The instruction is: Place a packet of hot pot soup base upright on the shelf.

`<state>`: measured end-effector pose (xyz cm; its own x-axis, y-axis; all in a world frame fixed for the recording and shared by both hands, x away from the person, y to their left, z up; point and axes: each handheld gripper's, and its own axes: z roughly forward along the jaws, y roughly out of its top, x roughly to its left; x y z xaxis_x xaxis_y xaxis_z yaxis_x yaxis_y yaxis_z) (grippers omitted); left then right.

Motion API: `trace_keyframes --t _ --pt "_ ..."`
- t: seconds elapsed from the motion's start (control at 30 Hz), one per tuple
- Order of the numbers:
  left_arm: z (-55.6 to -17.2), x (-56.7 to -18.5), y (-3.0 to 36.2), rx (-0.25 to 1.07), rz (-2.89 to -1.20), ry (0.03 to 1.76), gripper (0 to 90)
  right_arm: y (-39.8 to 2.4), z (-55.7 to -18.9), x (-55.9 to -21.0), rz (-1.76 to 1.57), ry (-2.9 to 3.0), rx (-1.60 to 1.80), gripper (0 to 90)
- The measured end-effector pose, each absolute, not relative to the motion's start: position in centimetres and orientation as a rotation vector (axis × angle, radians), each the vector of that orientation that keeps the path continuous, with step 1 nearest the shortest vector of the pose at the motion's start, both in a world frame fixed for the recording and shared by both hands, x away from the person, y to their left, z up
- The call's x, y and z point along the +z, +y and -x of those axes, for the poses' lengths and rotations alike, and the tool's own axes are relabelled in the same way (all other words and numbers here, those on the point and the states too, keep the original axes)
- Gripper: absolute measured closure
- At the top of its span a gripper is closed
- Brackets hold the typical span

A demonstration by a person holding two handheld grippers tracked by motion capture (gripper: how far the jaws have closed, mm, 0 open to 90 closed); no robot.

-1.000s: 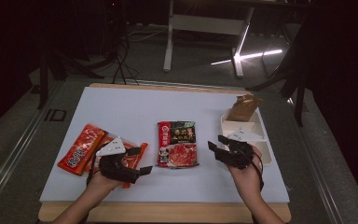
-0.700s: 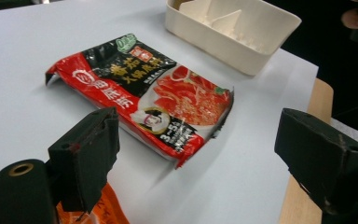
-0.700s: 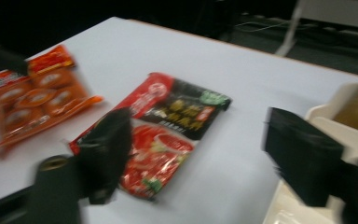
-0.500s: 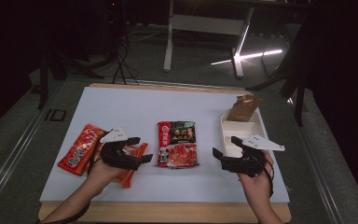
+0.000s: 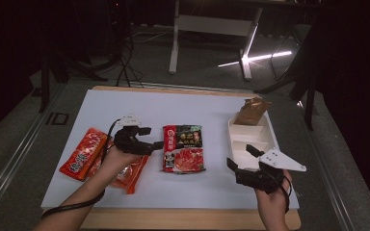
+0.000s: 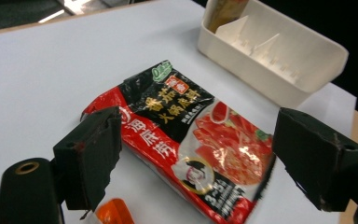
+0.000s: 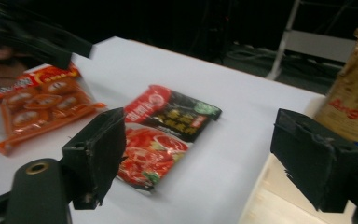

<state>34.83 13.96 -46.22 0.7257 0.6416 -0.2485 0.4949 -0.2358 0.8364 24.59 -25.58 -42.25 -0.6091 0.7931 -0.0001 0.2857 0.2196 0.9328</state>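
We've got the left gripper (image 5: 151, 138) jaws wide, empty, just left of the red-black packet (image 5: 183, 148), over the orange packets (image 5: 125, 171). Right gripper (image 5: 239, 160) jaws just opened further, nothing between them, right of that packet, beside the white tray (image 5: 269, 135).

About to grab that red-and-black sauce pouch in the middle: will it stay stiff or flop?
The red-and-black pouch lies flat yet wrinkled, so it will probably sag from a pinched edge. Its glossy film shows glare and may be slippery. The left hand-held gripper stands open over it, not touching.
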Motion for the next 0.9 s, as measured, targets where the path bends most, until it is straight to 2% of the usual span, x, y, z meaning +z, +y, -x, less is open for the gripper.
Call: trace_keyframes --t 0.47,0.6,0.9 --pt "-39.1 -48.3 12.5 0.239 -1.955 0.975 20.0 -25.1 -24.5 -42.7 -0.943 2.046 1.421 13.2" --pt "-40.3 -49.2 12.2 0.228 -1.976 0.994 24.2 -24.9 -24.5 -42.8 -0.956 2.082 1.426 11.9" --pt "-42.9 -50.9 11.7 0.180 -2.009 1.117 26.5 -23.6 -24.1 -43.0 -0.883 2.105 1.385 10.3"
